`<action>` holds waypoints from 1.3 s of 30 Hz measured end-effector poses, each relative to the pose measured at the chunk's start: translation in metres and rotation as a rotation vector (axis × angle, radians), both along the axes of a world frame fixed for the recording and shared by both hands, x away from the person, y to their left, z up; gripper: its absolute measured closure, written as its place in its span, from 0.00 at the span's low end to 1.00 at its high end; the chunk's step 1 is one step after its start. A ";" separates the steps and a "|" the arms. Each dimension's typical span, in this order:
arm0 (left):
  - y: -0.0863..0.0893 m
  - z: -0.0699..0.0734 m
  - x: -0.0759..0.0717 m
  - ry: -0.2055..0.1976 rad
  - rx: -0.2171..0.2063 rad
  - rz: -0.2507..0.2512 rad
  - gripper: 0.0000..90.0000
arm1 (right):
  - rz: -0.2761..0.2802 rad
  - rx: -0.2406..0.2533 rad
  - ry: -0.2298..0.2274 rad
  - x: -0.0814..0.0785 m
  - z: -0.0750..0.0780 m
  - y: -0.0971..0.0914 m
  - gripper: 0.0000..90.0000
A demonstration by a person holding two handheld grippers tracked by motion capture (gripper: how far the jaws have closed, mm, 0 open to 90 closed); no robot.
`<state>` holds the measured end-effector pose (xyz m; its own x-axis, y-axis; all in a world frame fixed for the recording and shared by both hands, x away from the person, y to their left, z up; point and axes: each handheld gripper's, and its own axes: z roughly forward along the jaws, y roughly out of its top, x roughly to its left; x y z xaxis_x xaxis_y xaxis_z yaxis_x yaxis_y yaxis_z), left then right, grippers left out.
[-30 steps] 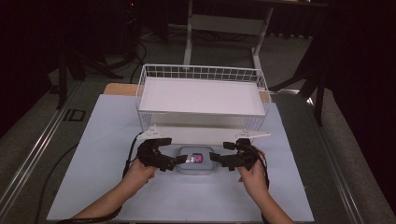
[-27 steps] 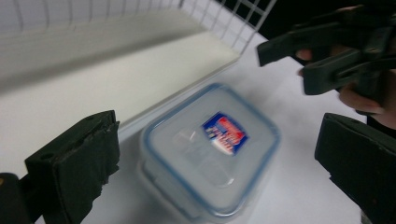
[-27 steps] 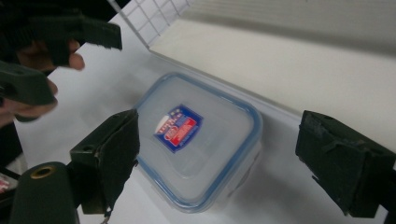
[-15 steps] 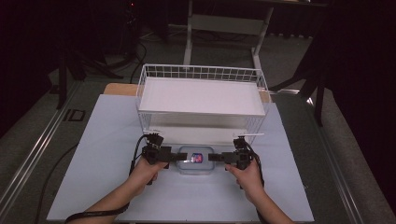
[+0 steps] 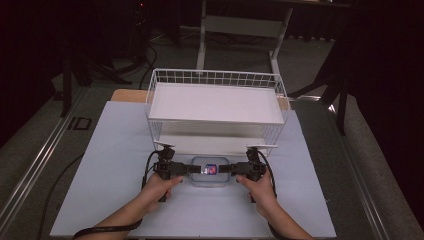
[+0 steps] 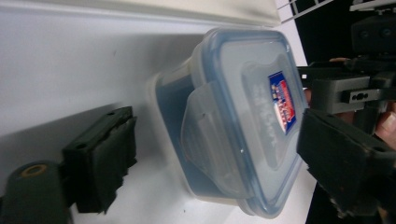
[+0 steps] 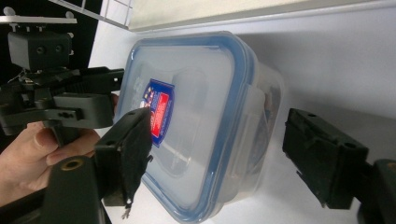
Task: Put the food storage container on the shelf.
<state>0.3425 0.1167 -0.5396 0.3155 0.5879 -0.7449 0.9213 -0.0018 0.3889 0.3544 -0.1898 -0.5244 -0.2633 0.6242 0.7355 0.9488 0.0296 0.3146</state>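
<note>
The clear plastic container (image 5: 210,171) with its blue-rimmed lid and red-and-blue label sits on the white table (image 5: 100,165), just in front of the white wire basket (image 5: 216,107). The left gripper (image 5: 186,169) comes at its left end, jaws just closing, one above the lid and one low beside the wall, neither pad pressing. The right gripper (image 5: 231,169) mirrors it at the right end, jaws also closing, still slightly apart from the box
</note>
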 end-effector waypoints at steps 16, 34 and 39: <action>-0.007 0.006 -0.001 0.054 0.027 -0.038 0.38 | 0.001 -0.034 0.010 -0.004 0.003 0.004 0.44; -0.014 0.023 -0.027 -0.066 0.129 -0.004 0.50 | -0.021 -0.120 -0.134 -0.028 0.014 0.013 0.44; -0.017 0.026 -0.035 -0.101 0.148 0.015 0.50 | -0.033 -0.135 -0.188 -0.039 0.015 0.015 0.44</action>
